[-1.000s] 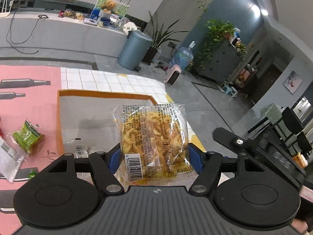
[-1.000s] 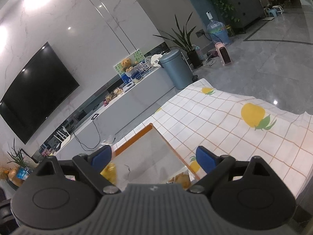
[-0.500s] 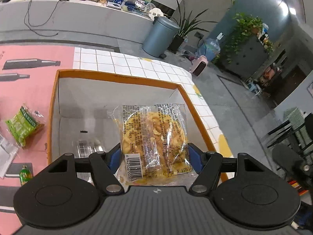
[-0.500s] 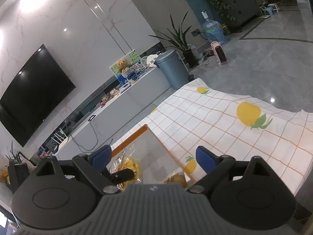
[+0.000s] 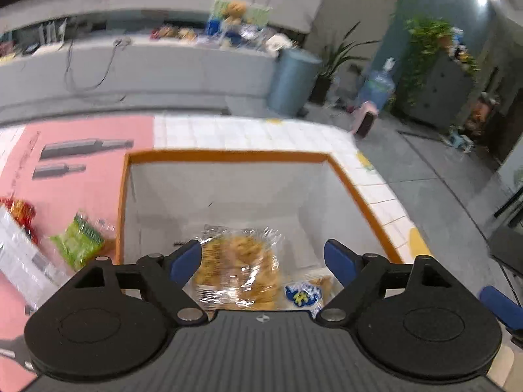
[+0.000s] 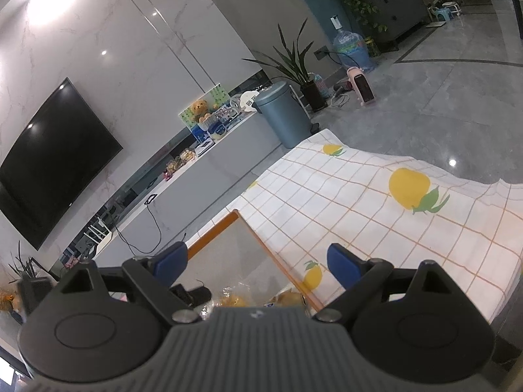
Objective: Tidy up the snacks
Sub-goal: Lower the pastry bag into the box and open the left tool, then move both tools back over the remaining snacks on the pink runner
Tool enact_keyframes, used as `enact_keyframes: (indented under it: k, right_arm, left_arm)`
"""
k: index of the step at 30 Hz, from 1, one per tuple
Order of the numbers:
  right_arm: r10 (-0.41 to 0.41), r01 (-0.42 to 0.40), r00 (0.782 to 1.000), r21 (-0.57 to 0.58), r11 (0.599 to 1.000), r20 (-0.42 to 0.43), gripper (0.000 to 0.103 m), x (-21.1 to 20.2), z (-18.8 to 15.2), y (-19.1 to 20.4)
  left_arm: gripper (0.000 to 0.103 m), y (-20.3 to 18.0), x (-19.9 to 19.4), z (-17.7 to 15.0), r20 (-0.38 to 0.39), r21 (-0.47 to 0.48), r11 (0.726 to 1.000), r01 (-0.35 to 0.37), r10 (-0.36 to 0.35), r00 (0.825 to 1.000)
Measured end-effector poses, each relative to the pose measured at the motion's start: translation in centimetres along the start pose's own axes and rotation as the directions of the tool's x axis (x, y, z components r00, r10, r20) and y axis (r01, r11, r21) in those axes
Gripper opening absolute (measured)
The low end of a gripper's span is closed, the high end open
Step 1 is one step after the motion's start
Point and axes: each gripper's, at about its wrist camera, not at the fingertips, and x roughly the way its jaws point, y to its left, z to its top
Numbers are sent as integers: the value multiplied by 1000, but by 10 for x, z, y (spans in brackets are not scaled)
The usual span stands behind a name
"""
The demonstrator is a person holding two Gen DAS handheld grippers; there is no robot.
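While the checked cloth with lemon prints (image 6: 376, 202) covers the worktop's far side, the orange-rimmed box (image 5: 228, 156) stands on it beside a pink mat (image 5: 81, 176). Over the box, the left claw (image 5: 263, 261) has just been opening and now stands wide, the clear bag of yellow snacks (image 5: 238, 264) lying loose inside, near a blue-labelled packet (image 5: 302, 294). A green packet (image 5: 78, 241) lies on the mat. Beside the box, the right claw (image 6: 258, 268) gapes empty.
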Motion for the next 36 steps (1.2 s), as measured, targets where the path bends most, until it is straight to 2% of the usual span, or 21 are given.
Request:
enact_keyframes:
  k: [3, 5, 7, 11, 17, 22, 26, 30, 36]
  right_arm:
    - [7, -7, 1000, 1, 1000, 3, 91, -1, 1, 0]
    - [4, -4, 1000, -1, 1000, 6, 91, -1, 1, 1]
    - [6, -6, 1000, 2, 1000, 5, 91, -1, 1, 1]
    - [33, -34, 999, 2, 999, 5, 91, -2, -1, 5]
    - [50, -50, 999, -38, 998, 8, 91, -2, -6, 21]
    - [112, -112, 994, -79, 991, -1, 91, -4, -11, 36]
    - [133, -130, 991, -126, 983, 15, 91, -9, -15, 51]
    - [206, -201, 978, -173, 964, 16, 91, -17, -21, 71]
    - [303, -293, 953, -251, 922, 0, 91, -34, -38, 107]
  left_arm:
    - [99, -3, -10, 1, 28, 38, 999, 2, -3, 1000]
    - [99, -2, -22, 1, 73, 19, 1000, -9, 8, 997]
    - [99, 1, -39, -1, 121, 3, 1000, 19, -19, 993]
    - [99, 7, -67, 3, 200, -20, 1000, 20, -16, 980]
    - [99, 26, -111, 13, 249, -47, 999, 10, 2, 969]
    - [99, 51, -147, 16, 263, -64, 998, 10, 7, 965]
    - [99, 70, -175, 11, 288, -63, 998, -21, 38, 957]
    - [97, 88, -204, 5, 298, -65, 995, -80, 96, 950]
    - [96, 104, -240, -11, 323, -47, 990, -134, 142, 936]
